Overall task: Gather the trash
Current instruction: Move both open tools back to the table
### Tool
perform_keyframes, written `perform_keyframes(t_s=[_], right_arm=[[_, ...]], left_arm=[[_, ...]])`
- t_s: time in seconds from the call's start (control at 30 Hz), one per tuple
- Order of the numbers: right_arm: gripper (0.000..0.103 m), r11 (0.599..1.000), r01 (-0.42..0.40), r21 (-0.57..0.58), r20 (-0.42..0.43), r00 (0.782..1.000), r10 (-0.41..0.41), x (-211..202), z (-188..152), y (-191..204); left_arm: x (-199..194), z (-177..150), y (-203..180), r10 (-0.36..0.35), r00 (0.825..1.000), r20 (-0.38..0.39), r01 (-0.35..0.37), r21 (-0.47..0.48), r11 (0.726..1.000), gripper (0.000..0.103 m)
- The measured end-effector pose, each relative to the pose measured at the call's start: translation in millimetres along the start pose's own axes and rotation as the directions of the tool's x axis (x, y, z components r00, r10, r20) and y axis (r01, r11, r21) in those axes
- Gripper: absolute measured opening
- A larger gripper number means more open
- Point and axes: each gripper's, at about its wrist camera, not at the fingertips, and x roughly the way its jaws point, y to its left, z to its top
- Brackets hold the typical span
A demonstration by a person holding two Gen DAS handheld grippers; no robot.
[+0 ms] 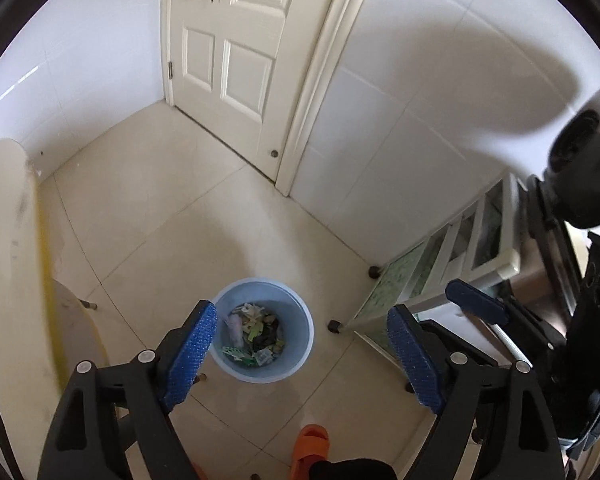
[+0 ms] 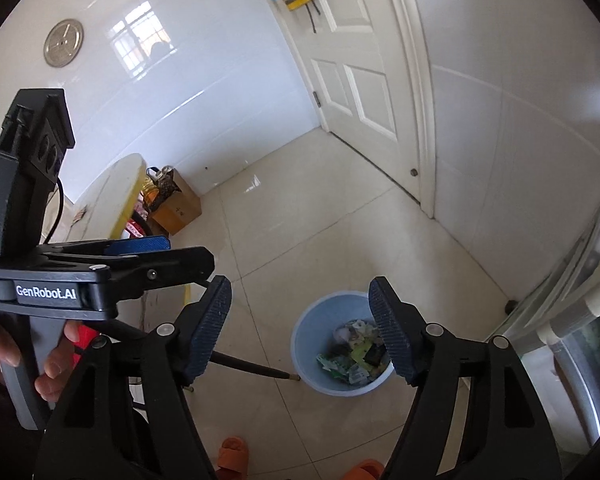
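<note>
Holding both tools above the tiled floor (image 1: pixel 188 208), I looked down on the pale blue bin (image 1: pixel 263 330), which stood on the tiles between the round surface (image 1: pixel 4 264) with the yellow edge on my left and the glass-fronted cabinet (image 1: pixel 432 280) on my right. My left hand-held gripper (image 1: pixel 302 354) was spread wide with nothing between its blue pads (image 1: pixel 190 354), and my right hand-held gripper (image 2: pixel 300 326) was just as wide and just as empty. The trash (image 1: pixel 254 334) lay in a loose heap at the bottom of the bin: scraps of paper, green and white wrappers and something dark, well below the rim. I could see no loose litter on the floor around the bin, so I judged that the work in hand was either to fetch what remained elsewhere or to lift the bin itself. If I were to lift it, I thought it best to come straight down over one side of the rim, set one finger inside the wall and one outside, and close firmly, since thin plastic would flex and tilt under a shallow pinch. I also meant to keep the bin level, clear of my orange slippers (image 1: pixel 310 446) and the cabinet's feet, so the light scraps would not spill.
</note>
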Motion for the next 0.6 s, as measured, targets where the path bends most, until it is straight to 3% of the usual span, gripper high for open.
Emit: perform_keyframes(t_s=[0.17,0.23,0.33,0.6], right_arm=[[0.071,0.998,-0.007,-0.065,0.036,0.999,0.010,-26.8,3.9,38.2],[0.078,0.996,-0.011,-0.091,0.058,0.998,0.017,-40.0,7.2,57.5],[0.079,0.989,-0.024,-0.146,0.087,0.995,0.037,-56.3,11.5,91.5],[0.084,0.957,-0.083,-0.278,0.107,0.987,0.117,-59.0,17.9,204.1]], left_arm=[[-63.5,-27.9,7.0,0.029,0.996,0.086,-0.033,0.047,0.998,0.086],[-90.2,-42.7,12.6,0.044,0.989,0.139,-0.052,0.053,0.997,0.090],[-132.1,-62.8,29.4,0.097,0.973,0.207,-0.114,0.074,0.991,0.093],[-213.2,-121.0,102.5,0.295,0.902,0.317,-0.344,0.112,0.932,0.099]])
